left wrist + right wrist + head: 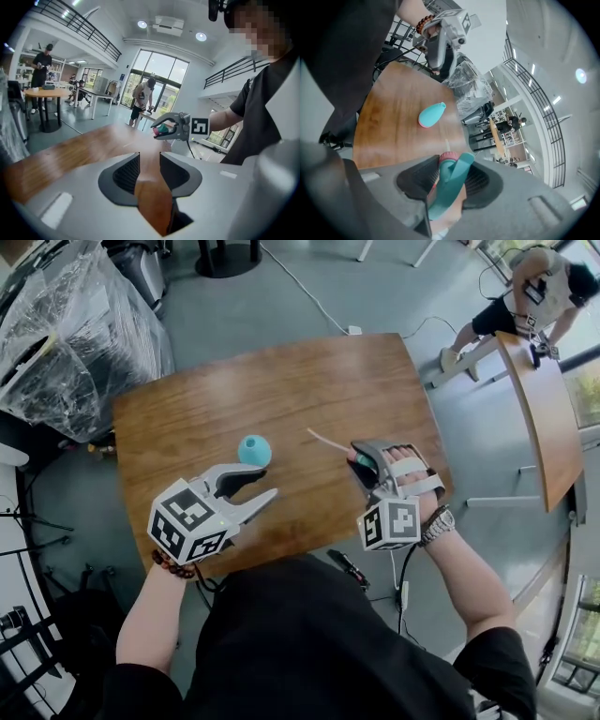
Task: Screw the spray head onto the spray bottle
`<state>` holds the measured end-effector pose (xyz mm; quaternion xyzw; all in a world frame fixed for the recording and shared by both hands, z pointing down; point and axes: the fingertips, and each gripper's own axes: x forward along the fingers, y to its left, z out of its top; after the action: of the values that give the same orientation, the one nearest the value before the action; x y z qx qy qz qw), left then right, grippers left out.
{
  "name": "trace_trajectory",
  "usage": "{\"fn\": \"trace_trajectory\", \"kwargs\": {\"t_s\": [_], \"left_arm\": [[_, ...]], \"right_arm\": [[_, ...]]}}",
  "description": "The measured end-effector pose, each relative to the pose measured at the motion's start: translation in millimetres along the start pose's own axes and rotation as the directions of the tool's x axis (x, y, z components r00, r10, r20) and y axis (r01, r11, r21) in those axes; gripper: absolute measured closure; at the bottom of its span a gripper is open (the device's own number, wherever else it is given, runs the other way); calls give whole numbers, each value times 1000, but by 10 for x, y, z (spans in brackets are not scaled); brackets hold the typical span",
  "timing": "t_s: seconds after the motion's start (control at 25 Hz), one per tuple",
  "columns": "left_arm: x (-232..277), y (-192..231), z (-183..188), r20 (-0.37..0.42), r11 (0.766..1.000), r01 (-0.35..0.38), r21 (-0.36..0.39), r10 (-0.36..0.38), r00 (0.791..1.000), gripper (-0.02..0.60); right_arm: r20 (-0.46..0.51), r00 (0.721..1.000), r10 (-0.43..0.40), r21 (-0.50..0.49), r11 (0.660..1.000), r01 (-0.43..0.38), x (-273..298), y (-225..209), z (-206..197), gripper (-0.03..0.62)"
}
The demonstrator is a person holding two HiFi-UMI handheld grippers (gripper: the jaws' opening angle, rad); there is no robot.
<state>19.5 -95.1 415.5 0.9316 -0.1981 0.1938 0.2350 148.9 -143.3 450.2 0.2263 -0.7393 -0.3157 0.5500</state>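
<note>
A small teal spray bottle [254, 450] stands upright and uncapped near the middle of the wooden table [309, 381]; in the right gripper view the bottle [431, 114] shows with a pink rim. My left gripper [255, 486] is open just in front of it, apart from it. Only bare table shows between the jaws of the left gripper [150, 157]. My right gripper [368, 465], over the table's right part, is shut on the teal spray head [449, 187]. Its pink collar [447, 157] and thin dip tube [324, 439] point toward the bottle.
Plastic-wrapped equipment [66, 334] stands off the table's far left corner. A second wooden table [548, 418] lies to the right, with a person [534, 292] at its far end. A white cable [309, 292] runs across the grey floor behind the table.
</note>
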Motion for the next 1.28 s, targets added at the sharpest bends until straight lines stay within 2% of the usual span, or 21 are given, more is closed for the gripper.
{"fn": "trace_trajectory", "kwargs": {"t_s": [0.12,0.24,0.32,0.48,0.64,0.84,0.96,1.12,1.28], "left_arm": [[-132,353,-263,-42,994,-104,37,106,994,425],[-128,605,-491,-77,986,-153,60,158,985,408],[-80,719,-610,-93,982,-171,79,178,980,374],[70,875,-778,-103,974,-184,130,197,975,302],[237,1057,-838,-78,960,-209,187,227,971,199],[509,1181,-946,-98,950,-214,227,241,966,142],[705,1250,-1041,-113,954,-188,233,218,969,103],[911,1326,-1234,-149,957,-159,244,199,969,95],[1003,1425,-1372,-177,953,-161,255,210,961,104]], "right_arm": [[-10,1000,11,25,1000,-11,-26,-87,107,461],[-15,1000,19,34,999,-19,-53,-157,216,461],[-18,1000,24,32,999,-23,-85,-189,307,461],[-24,999,36,16,999,-36,-150,-244,520,461],[-17,997,69,5,998,-69,-175,-281,736,461],[-12,991,133,9,991,-133,-195,-307,970,461],[-3,988,152,-3,988,-152,-144,-268,1024,461],[-6,986,169,-10,986,-169,-123,-202,1053,461],[-12,982,186,-10,982,-186,-109,-192,1076,461]]}}
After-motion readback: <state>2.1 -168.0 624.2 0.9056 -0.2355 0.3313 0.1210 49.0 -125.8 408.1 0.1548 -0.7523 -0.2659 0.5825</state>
